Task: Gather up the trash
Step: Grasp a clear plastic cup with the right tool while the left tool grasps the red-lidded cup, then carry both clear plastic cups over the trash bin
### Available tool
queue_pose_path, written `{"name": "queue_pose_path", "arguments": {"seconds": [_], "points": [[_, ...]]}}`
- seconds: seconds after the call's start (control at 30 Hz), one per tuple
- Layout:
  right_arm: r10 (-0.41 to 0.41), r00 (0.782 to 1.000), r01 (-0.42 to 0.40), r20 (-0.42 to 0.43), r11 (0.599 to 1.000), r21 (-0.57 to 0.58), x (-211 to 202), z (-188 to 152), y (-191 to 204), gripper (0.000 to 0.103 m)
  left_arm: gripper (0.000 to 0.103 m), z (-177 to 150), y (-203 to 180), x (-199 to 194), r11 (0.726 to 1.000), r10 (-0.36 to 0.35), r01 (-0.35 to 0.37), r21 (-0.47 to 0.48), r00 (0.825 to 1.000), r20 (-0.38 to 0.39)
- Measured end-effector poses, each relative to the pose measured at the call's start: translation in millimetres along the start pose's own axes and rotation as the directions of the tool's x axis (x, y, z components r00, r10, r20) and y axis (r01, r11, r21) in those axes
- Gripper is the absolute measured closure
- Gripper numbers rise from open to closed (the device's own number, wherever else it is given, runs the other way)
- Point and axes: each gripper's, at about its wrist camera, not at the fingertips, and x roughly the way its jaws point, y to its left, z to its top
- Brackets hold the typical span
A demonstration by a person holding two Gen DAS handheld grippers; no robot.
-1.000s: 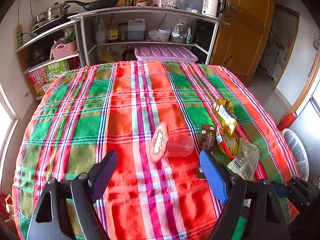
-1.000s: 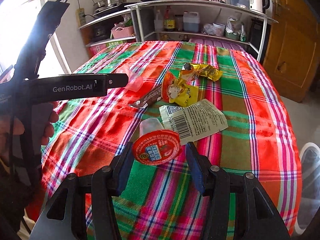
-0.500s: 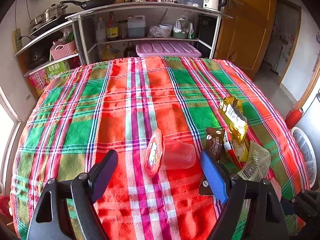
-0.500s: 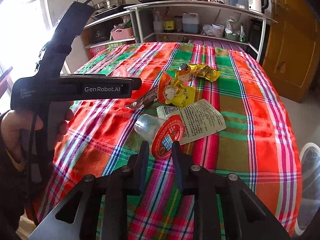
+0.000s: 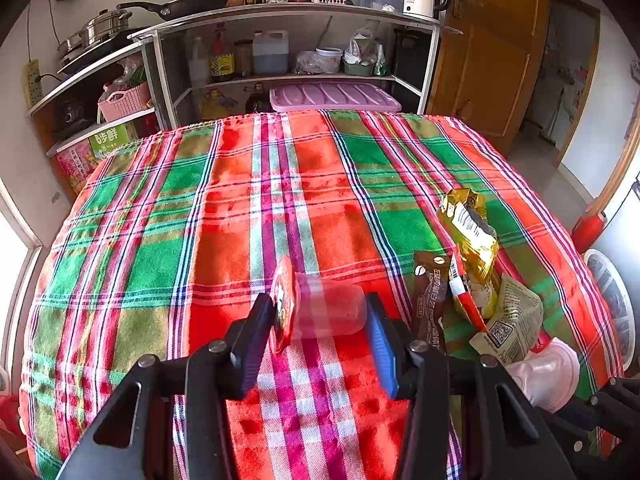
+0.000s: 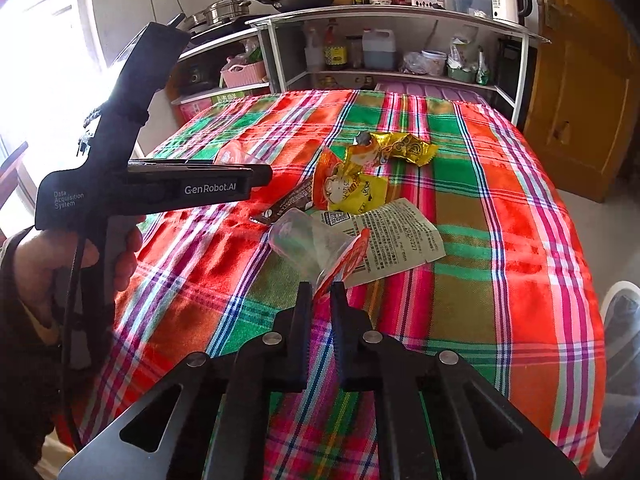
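**Two cups, two tools**

Your left tool [image 5: 322, 320] has just been closing and brackets a cup [image 5: 320, 310] lying on the worktop [image 5: 224, 216]. Your right tool [image 6: 322, 294] has clamped another cup's [image 6: 308, 240] red lid [image 6: 346, 260]. Next: lift both clear.

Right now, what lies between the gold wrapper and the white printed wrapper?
The right wrist view shows an orange-and-yellow snack packet between gold wrapper and white printed wrapper.
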Motion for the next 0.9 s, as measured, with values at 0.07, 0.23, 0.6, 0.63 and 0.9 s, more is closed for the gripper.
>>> {"name": "queue_pose_path", "arguments": {"seconds": [0.07,0.23,0.6,0.63,0.9], "points": [[0.0,1.0,0.0,0.007,1.0,0.002,-2,0,0,0.095,0.055,-1,2,-3,1.0,-0.003,0.003,-0.006,1.0,0.005],[0.009,1.0,-0.009,0.015,1.0,-0.003,-4,0,1,0.095,0.055,-4,6,-12,1.0,-0.005,0.005,-0.014,1.0,0.018],[-0.004,0.999,0.003,0.054,1.0,0.012,-20,-3,-7,0.095,0.055,-13,-2,-43,1.0,-0.014,0.013,0.011,0.998,0.066],[-0.007,0.998,0.007,0.058,1.0,0.014,-21,-3,-8,0.095,0.055,-14,-4,-46,1.0,-0.017,0.016,0.014,0.997,0.072],[-0.037,0.995,0.033,0.094,0.999,0.043,-44,-8,-21,0.095,0.055,-16,-27,-70,0.998,-0.048,0.042,0.053,0.993,0.112]]}}
